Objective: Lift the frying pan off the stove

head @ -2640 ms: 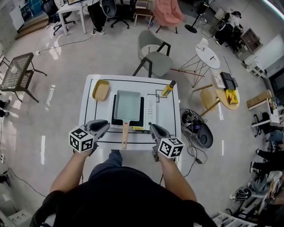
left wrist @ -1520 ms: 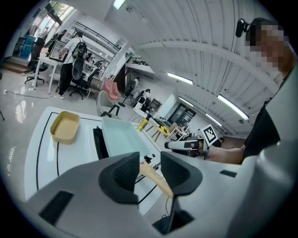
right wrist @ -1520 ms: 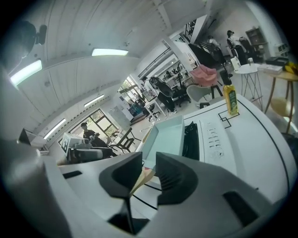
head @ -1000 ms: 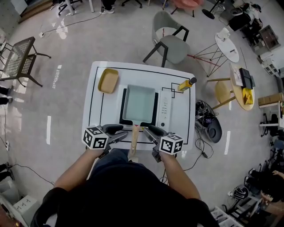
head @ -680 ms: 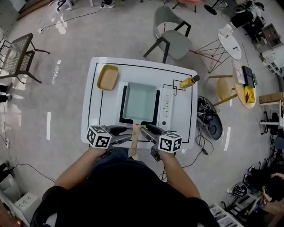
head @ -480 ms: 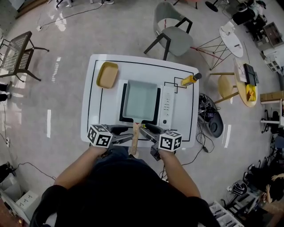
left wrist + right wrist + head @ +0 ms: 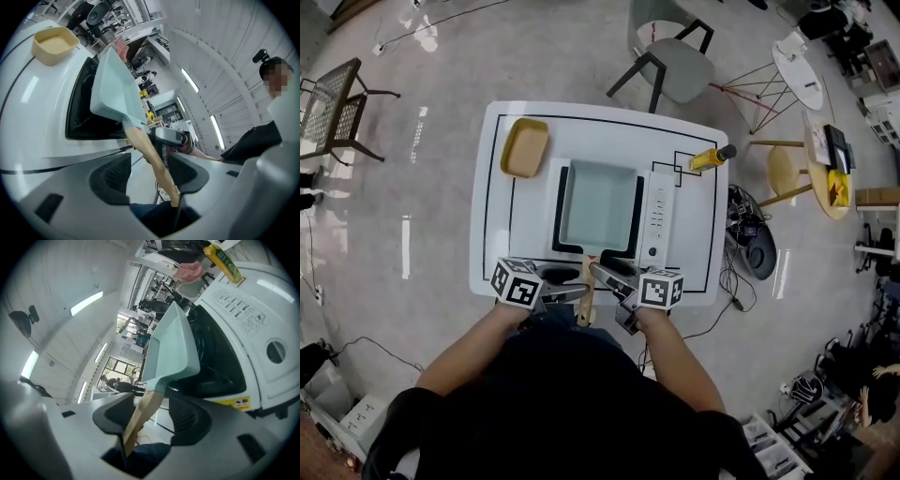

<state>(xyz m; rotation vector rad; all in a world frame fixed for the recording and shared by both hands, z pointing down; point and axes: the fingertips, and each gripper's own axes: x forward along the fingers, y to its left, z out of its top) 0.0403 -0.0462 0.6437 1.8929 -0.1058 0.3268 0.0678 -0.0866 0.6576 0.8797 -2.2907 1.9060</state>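
A pale green rectangular frying pan (image 7: pixel 598 206) sits on the black stove (image 7: pixel 559 217), its wooden handle (image 7: pixel 587 284) pointing toward me. My left gripper (image 7: pixel 574 292) and right gripper (image 7: pixel 602 275) flank that handle from either side. In the left gripper view the handle (image 7: pixel 152 157) runs between the jaws of the left gripper (image 7: pixel 150 174) with gaps on both sides. The right gripper view shows the handle (image 7: pixel 144 414) inside the right gripper (image 7: pixel 151 420), close to one jaw. Both sets of jaws have just been opening and stand open around the handle.
A yellow dish (image 7: pixel 525 147) lies at the table's far left. The stove's white control panel (image 7: pixel 659 219) is right of the pan, with a yellow bottle (image 7: pixel 710 157) beyond it. A grey chair (image 7: pixel 675 66) stands behind the white table (image 7: pixel 492 216).
Both grippers have drawn in from the table's front corners toward the handle and sunk a little; they now sit on either side of it. The pan has not moved.
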